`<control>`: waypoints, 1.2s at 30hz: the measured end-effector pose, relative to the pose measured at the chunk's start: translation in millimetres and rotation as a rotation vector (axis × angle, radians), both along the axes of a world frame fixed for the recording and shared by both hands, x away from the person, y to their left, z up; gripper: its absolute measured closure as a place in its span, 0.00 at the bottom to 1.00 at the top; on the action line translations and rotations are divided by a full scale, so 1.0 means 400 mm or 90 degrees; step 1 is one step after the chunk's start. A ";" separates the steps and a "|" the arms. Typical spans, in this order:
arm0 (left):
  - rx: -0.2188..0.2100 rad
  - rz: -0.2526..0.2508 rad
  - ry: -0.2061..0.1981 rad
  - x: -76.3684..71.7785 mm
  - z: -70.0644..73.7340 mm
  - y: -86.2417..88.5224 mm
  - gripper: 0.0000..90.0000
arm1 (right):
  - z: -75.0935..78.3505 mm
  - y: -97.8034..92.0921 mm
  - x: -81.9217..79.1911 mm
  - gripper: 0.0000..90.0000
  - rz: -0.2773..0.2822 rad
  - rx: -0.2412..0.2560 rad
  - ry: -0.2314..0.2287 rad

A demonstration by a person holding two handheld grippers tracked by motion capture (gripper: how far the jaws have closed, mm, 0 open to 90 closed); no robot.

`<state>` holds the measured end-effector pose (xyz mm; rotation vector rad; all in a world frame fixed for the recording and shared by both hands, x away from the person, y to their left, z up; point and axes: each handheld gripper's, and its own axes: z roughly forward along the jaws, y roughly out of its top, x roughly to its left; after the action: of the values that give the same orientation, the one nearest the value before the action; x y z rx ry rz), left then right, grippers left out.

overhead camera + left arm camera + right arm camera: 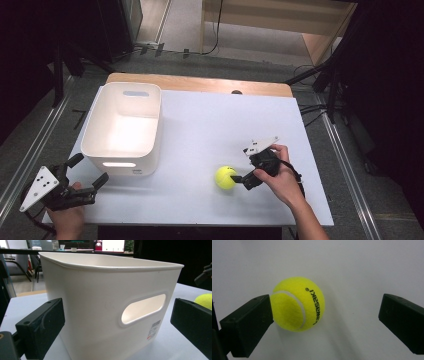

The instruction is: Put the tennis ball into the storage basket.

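Ball: a yellow-green tennis ball (226,177) lies on the table at about 5 o'clock from its middle, near the front edge; black lettering on its felt reads "Kawasaki" in the right gripper view (298,304).
Right gripper: the right gripper (242,178), held in a person's hand, sits just at 3 o'clock of the ball; its jaws are spread wide, one jaw close against the ball or touching it, the other well clear, with bare table between.
Left gripper: the left gripper (90,172) hovers at the table's 7 o'clock corner, jaws spread apart and holding nothing, aimed at the bin's near wall.
Bin: a white plastic bin (98,147) stands upright at 9 o'clock on the table, well apart from the ball; in the left gripper view an oval handle slot (143,308) glows in its wall, with a small label (154,329) at the slot's 5 o'clock.
Table: a matte white top (200,130), with a strip of pale wood (200,84) along its far edge at 12 o'clock.
Room: grey floor all round, metal rails (30,150) along both sides, cables (312,107) trailing at 2 o'clock, a pale wooden frame (310,42) beyond the table, and dark stands and shadow to either side.
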<state>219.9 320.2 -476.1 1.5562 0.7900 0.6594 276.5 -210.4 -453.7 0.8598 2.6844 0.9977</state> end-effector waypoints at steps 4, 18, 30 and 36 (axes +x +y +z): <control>-0.001 -0.001 -0.001 0.000 0.000 0.000 0.00 | -0.005 0.012 0.005 0.00 0.012 -0.011 0.007; 0.000 -0.001 0.000 0.000 0.000 0.000 0.00 | -0.012 0.042 0.010 0.12 0.036 -0.024 0.017; 0.001 -0.002 -0.001 0.000 0.000 0.000 0.00 | -0.021 0.067 0.008 0.12 0.063 -0.032 0.043; 0.001 -0.002 -0.001 0.000 0.000 0.000 0.00 | -0.029 0.082 0.007 0.12 0.077 -0.044 0.048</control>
<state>219.9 320.0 -476.0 1.5581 0.7861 0.6579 279.5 -177.7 -465.2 0.7434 2.8460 0.9080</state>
